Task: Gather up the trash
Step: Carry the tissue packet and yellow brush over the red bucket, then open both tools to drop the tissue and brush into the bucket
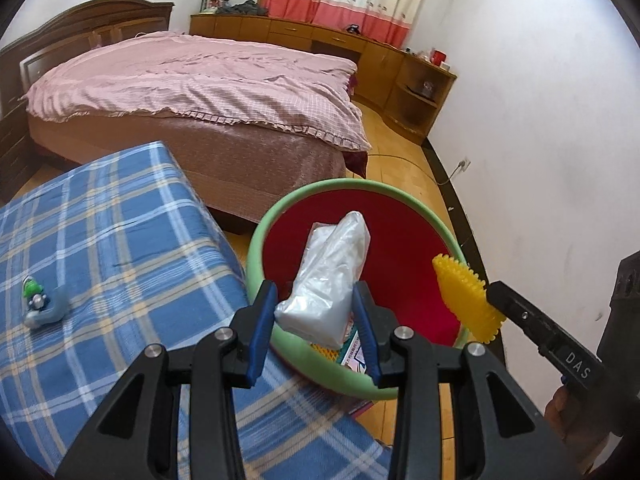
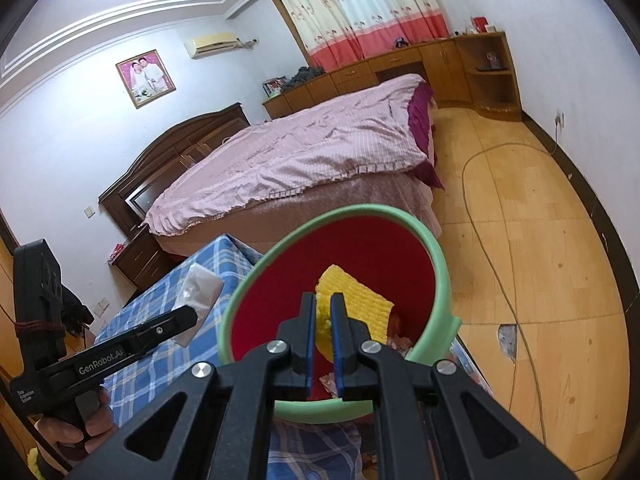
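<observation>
A round bin with a green rim and red inside stands on the floor beside the blue plaid surface; it also shows in the right wrist view. My left gripper is shut on a clear plastic bag and holds it over the bin's near rim. My right gripper is shut on a yellow bumpy sheet over the bin; the sheet shows in the left wrist view. Printed paper lies inside the bin.
A small green and grey toy lies on the plaid surface at the left. A bed with a pink cover stands behind. Wooden cabinets line the far wall. A cable runs across the wooden floor.
</observation>
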Available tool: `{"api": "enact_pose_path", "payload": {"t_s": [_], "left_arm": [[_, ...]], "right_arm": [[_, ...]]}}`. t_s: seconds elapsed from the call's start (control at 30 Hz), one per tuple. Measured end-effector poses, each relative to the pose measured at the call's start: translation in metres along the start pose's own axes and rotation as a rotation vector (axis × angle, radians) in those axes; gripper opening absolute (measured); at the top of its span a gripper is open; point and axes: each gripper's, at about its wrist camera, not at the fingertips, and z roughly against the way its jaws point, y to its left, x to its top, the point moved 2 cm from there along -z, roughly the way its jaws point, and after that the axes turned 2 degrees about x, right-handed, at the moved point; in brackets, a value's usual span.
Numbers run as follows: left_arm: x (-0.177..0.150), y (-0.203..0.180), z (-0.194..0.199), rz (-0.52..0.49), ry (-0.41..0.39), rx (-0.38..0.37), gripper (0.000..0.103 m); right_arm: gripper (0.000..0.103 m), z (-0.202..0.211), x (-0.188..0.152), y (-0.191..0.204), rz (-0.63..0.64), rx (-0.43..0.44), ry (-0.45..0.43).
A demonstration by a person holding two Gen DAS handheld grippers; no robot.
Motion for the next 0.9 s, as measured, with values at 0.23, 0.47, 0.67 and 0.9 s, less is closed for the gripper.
{"api": "enact_pose_path", "payload": {"t_s": [0.23,0.47,0.67,0.9], "left_arm": [[-0.002,-0.008,-0.022,-0.05,0.01,0.015,0.039],[-0.009,-0.01,-0.04,-0.064,0.041,0.008,0.039],[-0.013,-0.008,-0.048,-0.059,0.054,0.006,0.039],[-0.012,-0.008,-0.05,-0.053,0.054,0.002,0.039]], "right_arm": [[0.009,-0.011,-0.006,-0.018,-0.03,-0.002,0.02],[0.009,-0.016,-0.007,-0.024,-0.035,-0.007,0.021],[0.009,-0.022,-0.008,-0.03,-0.047,-0.01,0.025],[0.009,-0.026,-0.007,-0.031,-0.056,-0.013,0.028]]}}
